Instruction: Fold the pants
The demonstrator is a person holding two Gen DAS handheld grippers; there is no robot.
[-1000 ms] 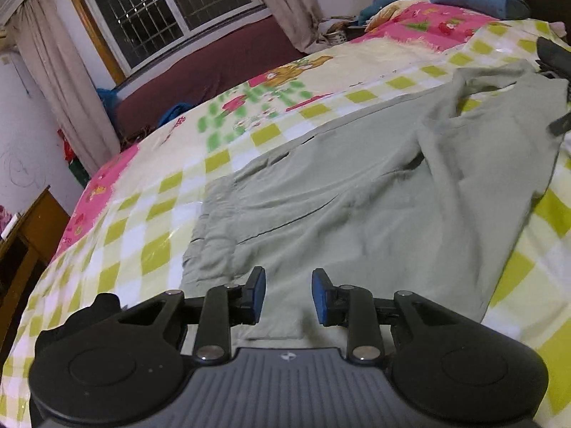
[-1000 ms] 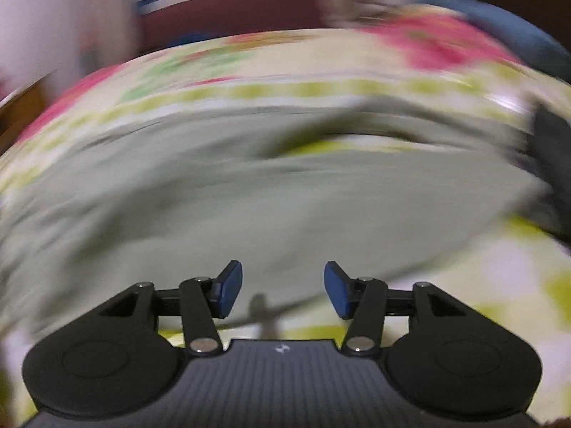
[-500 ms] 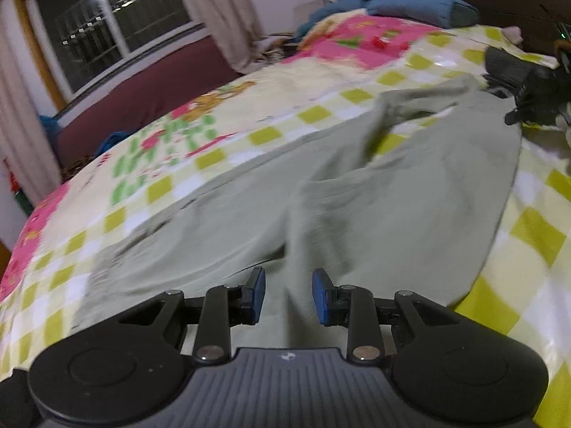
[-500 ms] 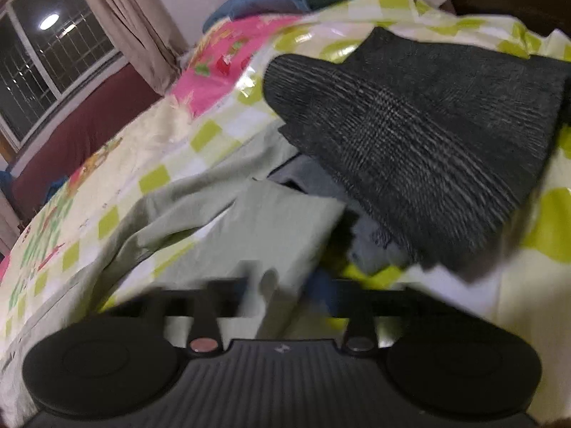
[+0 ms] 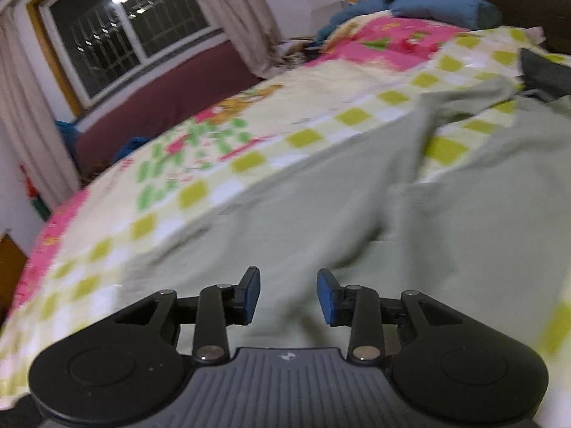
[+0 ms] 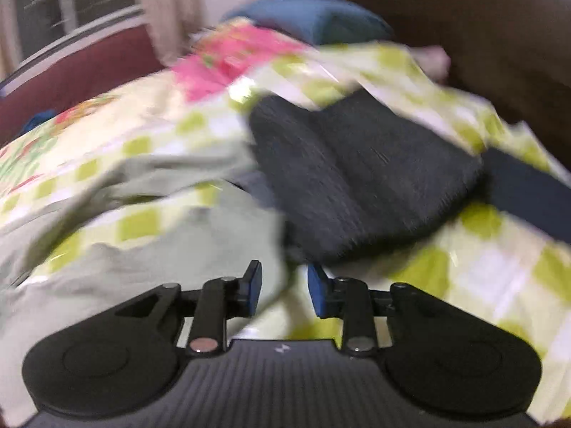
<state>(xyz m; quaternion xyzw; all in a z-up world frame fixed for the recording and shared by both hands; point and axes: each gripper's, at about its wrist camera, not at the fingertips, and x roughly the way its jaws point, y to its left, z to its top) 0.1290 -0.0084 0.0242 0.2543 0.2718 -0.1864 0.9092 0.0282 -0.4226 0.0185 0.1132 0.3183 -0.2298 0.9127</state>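
Pale green pants (image 5: 321, 221) lie spread on a checked bedspread (image 5: 200, 164), their legs running off to the right. My left gripper (image 5: 288, 296) is open and empty, low over the middle of the pants. In the right wrist view the end of a pant leg (image 6: 200, 249) lies at the lower left. My right gripper (image 6: 284, 290) is open, with the leg's edge by its left finger. Both views are blurred.
A dark grey folded garment (image 6: 357, 178) lies just beyond the right gripper, also at the far right of the left wrist view (image 5: 546, 71). A blue pillow (image 5: 442, 9) lies at the bed's head. A window (image 5: 121, 39) and a maroon wall band are behind.
The left gripper has moved right along the pants, from the waistband toward the legs, and its fingers have spread a little. The right gripper has swung right to the leg end by the dark garment.
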